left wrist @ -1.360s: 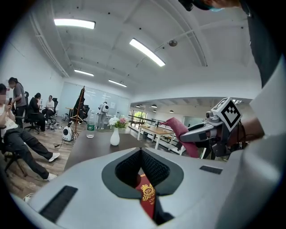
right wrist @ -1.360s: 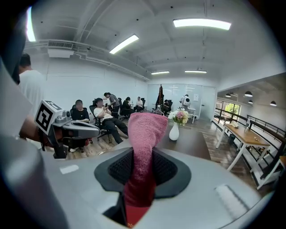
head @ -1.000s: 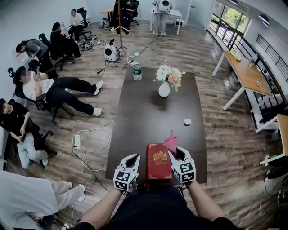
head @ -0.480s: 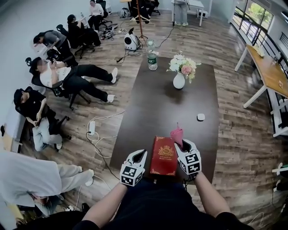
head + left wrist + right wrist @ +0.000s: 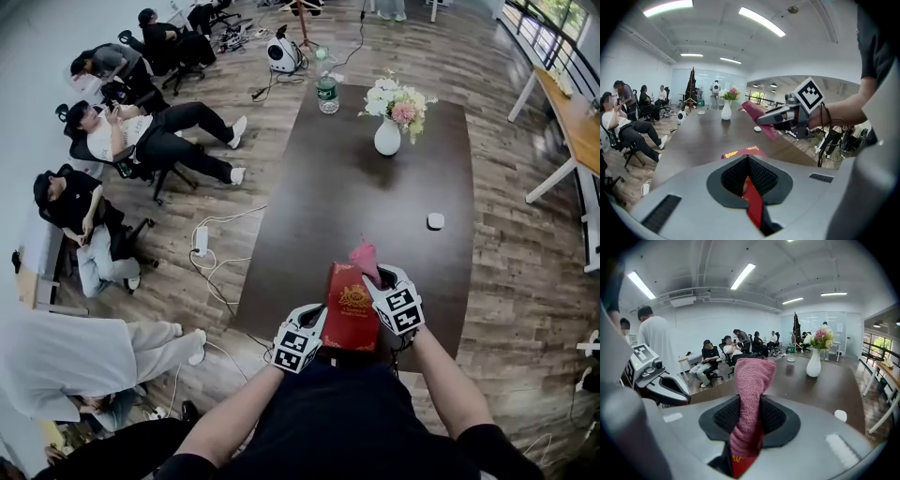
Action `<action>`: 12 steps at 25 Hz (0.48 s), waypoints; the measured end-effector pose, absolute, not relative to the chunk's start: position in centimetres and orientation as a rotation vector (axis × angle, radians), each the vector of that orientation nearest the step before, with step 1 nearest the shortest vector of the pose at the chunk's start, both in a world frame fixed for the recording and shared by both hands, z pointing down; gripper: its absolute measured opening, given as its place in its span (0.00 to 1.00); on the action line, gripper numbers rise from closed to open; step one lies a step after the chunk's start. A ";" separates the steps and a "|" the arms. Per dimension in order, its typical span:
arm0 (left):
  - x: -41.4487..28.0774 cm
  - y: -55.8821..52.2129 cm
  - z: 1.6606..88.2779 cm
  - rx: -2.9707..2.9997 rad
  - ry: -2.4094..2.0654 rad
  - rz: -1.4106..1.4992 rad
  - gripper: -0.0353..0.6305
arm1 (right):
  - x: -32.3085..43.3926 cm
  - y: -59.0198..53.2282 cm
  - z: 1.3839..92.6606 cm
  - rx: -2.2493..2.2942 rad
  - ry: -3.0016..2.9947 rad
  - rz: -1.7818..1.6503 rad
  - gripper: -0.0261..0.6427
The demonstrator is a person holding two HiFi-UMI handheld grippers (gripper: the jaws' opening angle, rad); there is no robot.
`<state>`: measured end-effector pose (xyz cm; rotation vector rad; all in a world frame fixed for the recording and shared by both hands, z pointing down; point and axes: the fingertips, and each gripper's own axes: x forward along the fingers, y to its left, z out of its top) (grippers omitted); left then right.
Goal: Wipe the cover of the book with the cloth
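A red book (image 5: 349, 309) with a gold crest lies at the near end of the dark table (image 5: 319, 216). My left gripper (image 5: 316, 319) is at the book's left edge, and the book (image 5: 752, 204) shows as a red strip between its shut jaws. Above the book's far right corner, my right gripper (image 5: 378, 277) is shut on a pink cloth (image 5: 364, 255). In the right gripper view the cloth (image 5: 751, 399) stands up from the jaws, with a bit of the book (image 5: 739, 462) below. The right gripper (image 5: 771, 118) also shows in the left gripper view.
Farther along the table stand a white vase of flowers (image 5: 388, 136) and a water bottle (image 5: 326, 94). A small white object (image 5: 436, 220) lies at the right side. Several people sit on chairs (image 5: 122, 141) to the left. Cables (image 5: 211, 253) run over the wooden floor.
The head view has shifted and tilted. Both grippers, the book and the cloth keep about the same places relative to each other.
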<state>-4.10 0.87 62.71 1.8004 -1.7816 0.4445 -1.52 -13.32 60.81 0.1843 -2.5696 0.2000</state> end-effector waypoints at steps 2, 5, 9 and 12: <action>-3.5 0.9 64.3 1.790 -1.736 0.470 0.05 | -2.2 -13.2 61.9 0.152 -2.545 0.188 0.21; -3.1 0.9 66.7 1.778 -1.676 0.507 0.05 | -3.9 -13.1 63.6 0.104 -2.511 0.165 0.21; -2.8 0.4 69.5 1.774 -1.627 0.544 0.05 | -6.3 -13.0 65.8 0.038 -2.483 0.102 0.21; -2.0 0.5 71.5 1.761 -1.564 0.577 0.05 | -7.3 -12.3 67.1 -0.007 -2.451 0.092 0.21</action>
